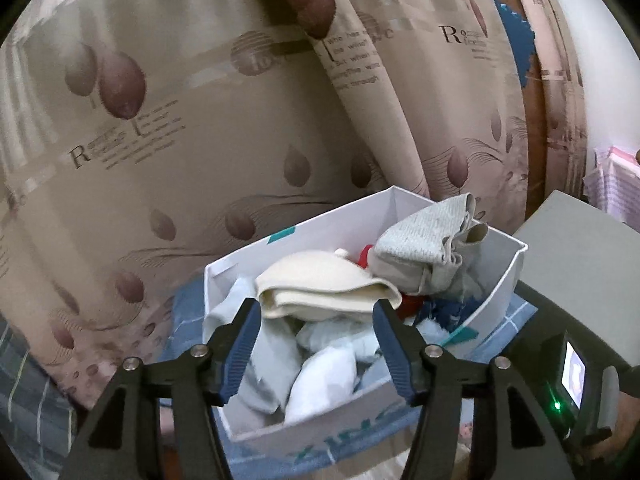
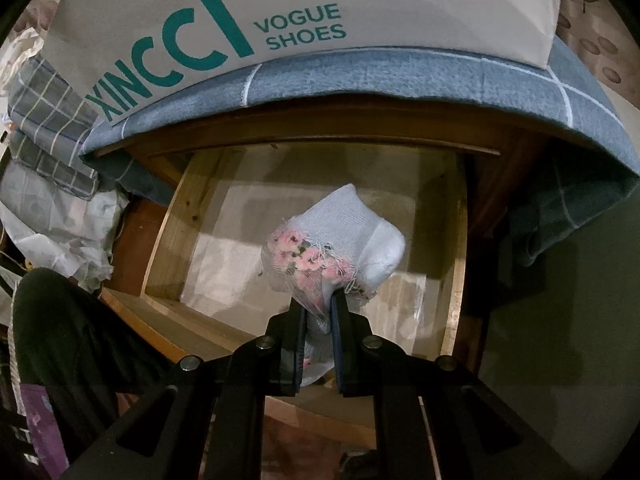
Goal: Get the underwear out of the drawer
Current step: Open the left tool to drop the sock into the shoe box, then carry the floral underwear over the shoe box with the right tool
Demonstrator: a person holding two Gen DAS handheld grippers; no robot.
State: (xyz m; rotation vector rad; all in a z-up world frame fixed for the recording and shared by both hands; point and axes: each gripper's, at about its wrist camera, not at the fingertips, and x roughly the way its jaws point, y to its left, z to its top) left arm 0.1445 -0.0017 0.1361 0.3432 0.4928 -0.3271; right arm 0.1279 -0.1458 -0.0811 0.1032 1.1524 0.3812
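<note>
Right tongs [image 2: 319, 306] clamp a pale garment with pink floral trim [image 2: 332, 248], held above the open wooden drawer [image 2: 168, 240]. Left tongs [image 1: 316, 312] stand open and empty; ahead of them sits a white shoe box [image 1: 496, 280] of folded clothes [image 1: 324, 284].

Your two handheld grippers: black frames, dark blue pads.

Your left gripper [image 1: 316, 312] has matte black angular arms with triangular cut-outs, silver screw heads at the pivots, and ribbed dark blue pads lining its fingers [image 1: 244, 344]. Your right gripper [image 2: 320, 300] has the same black frame, silver screws and blue-edged fingers [image 2: 340, 328]. In the left wrist view its body carries a small lit screen and a green light.
</note>
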